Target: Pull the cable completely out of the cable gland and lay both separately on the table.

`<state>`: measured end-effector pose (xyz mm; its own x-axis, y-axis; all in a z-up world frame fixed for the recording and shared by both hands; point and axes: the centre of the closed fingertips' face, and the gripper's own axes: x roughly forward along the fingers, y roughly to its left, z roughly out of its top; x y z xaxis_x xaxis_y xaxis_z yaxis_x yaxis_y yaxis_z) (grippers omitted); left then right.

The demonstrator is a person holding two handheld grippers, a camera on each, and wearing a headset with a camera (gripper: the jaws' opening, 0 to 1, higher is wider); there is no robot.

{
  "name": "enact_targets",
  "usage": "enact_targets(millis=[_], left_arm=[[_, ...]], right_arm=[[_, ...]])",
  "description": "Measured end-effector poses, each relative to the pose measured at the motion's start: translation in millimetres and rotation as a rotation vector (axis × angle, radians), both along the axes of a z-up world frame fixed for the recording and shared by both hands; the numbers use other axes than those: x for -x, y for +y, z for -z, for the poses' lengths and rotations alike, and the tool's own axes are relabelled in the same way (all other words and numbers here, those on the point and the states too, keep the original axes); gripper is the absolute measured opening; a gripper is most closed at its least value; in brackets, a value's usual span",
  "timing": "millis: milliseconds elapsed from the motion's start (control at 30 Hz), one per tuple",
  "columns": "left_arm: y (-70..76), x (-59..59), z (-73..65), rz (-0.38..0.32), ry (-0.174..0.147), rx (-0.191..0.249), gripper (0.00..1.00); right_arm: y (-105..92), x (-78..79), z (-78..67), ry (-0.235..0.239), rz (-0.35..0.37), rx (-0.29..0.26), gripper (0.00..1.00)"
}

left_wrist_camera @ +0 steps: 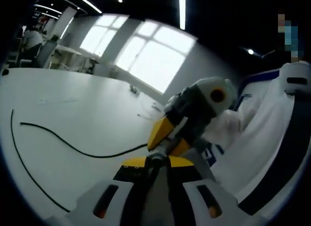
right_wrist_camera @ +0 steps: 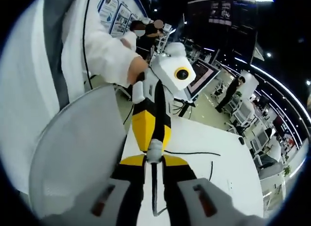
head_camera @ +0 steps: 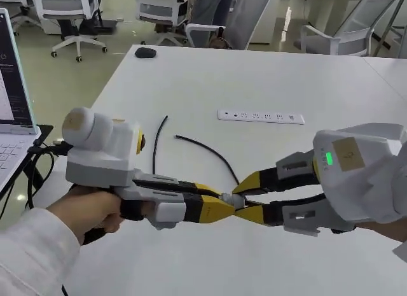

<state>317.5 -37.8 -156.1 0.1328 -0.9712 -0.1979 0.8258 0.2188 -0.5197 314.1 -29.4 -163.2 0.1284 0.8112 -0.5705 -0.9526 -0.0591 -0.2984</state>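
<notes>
My left gripper (head_camera: pixel 224 205) is pinching narrowly on the cable gland (right_wrist_camera: pixel 154 150), holding it steady just above the table (head_camera: pixel 254 86). My right gripper (head_camera: pixel 247 205) is meeting it nose to nose, clamping the black cable (head_camera: pixel 206 151) behind the gland, I judge, for a straight pull. The cable's long end is lying on the table. No writing is showing legibly.

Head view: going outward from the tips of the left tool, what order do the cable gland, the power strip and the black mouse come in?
1. cable gland, right at the tips of the left tool.
2. power strip, mid-table, beyond and to the right.
3. mouse, at the table's far edge.
</notes>
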Motion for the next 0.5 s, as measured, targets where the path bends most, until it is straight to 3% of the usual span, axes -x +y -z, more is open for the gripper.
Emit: enact_targets(millis=[33,67,133,233,300,433,500], left_arm=[[0.6,-0.3,-4.6,0.001,-0.024,0.024,0.15],[1.5,0.8,-7.4,0.006,-0.024,0.040,0.15],[3.8,0.8,-14.6,0.007,-0.055,0.071,0.15],[6.4,0.2,-23.3,0.012,-0.131,0.092,0.15],[7.9,1.5,-26.9,0.017,-0.150,0.099,0.15],[7.9,2.7,-32.8,0.026,-0.223,0.108,0.15],[8.2,1.8,-33.6,0.022,-0.242,0.106,0.15]], right_arm=[[0.9,-0.9,-6.0,0.040,0.008,-0.058,0.12],[0.8,0.3,-9.0,0.083,0.013,-0.088,0.12],[-0.8,0.7,-17.0,0.188,0.029,-0.166,0.13],[-2.0,-1.2,-30.1,0.338,0.056,-0.303,0.15],[-4.9,-0.9,-32.4,0.391,0.058,-0.339,0.16],[-3.7,1.5,-43.7,0.533,0.067,-0.459,0.16],[-4.5,0.7,-44.1,0.573,0.075,-0.481,0.15]])
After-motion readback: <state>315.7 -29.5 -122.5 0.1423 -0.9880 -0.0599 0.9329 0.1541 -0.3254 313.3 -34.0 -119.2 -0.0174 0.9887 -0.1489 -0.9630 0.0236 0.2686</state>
